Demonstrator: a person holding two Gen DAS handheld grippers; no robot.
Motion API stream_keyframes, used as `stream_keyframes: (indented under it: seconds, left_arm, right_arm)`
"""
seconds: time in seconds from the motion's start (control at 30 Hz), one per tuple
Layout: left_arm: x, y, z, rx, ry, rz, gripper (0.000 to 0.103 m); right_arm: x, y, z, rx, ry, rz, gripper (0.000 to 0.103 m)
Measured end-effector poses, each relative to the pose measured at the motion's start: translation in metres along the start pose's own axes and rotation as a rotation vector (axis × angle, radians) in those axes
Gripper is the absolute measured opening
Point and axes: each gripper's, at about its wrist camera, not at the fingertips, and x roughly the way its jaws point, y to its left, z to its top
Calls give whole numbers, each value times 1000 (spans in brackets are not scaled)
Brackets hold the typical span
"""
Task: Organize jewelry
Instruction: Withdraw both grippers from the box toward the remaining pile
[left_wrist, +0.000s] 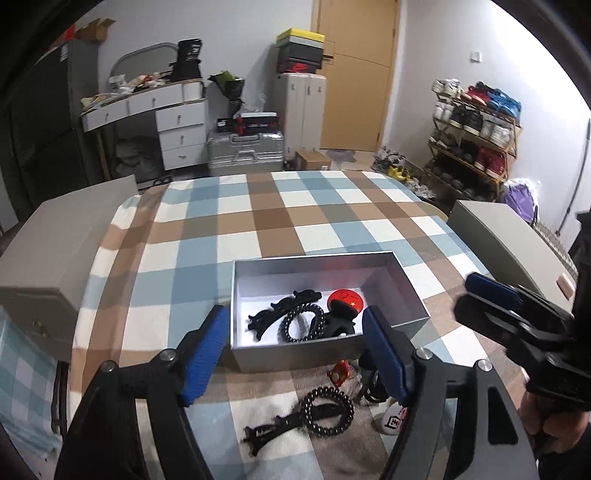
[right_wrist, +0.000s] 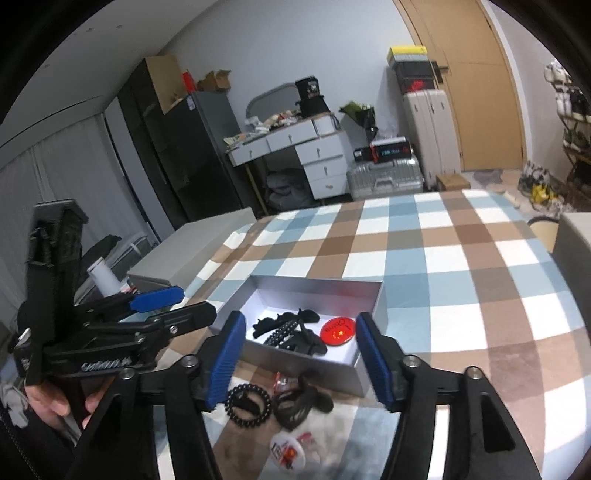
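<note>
Both your grippers hang open above the checked table, holding nothing.

Your left gripper (left_wrist: 295, 354) and right gripper (right_wrist: 301, 360) stand with jaws apart and empty. The grey box (left_wrist: 406, 280) sits nearer the table's near edge, holding a black hair clip (left_wrist: 284, 308), a coil hair tie (left_wrist: 304, 325) and a red badge (left_wrist: 345, 299). Another hair clip (left_wrist: 266, 430), a second coil tie (left_wrist: 327, 411) and a white badge (left_wrist: 393, 421) lie between the box and that edge.
</note>
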Motion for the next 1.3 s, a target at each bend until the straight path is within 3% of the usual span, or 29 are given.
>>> stream_keyframes:
  seconds: [0.17,0.27,0.33,0.47,0.57,0.6,0.63,0.77,0.93,1.1,1.3]
  left_arm:
    - [-12,4,-6,-54,-20,-1,71]
    - [-19,3,-12,-77,-45,19,83]
    - [-22,2,-18,-78,-61,22,85]
    - [-19,2,-34,-89,-34,9,86]
    - [-17,2,-49,-97,-11,12,89]
    - [-16,4,-54,-105,-8,10,95]
    - [-17,5,-58,-111,-10,16,100]
    - [-26,10,-71,-141,-37,18,101]
    - [-27,12,-82,-145,-32,20,101]
    - [-27,16,-88,-126,-24,41,101]
    - [-32,28,-88,-139,-77,-7,101]
  right_arm:
    - [-19,9,-12,-26,-26,60,75]
    - [-25,11,-23,-15,-29,77,85]
    - [-28,12,-31,-9,-30,79,88]
    - [-28,13,-51,-5,-8,64,89]
    - [-25,13,-67,-13,25,20,99]
    - [-23,13,-72,-12,38,2,103]
    - [-20,12,-79,-5,65,0,103]
    - [-13,13,-95,-2,132,3,103]
    - [-9,13,-101,-12,140,-18,103]
    - [0,10,-99,10,164,13,103]
    - [13,11,-93,10,195,1,101]
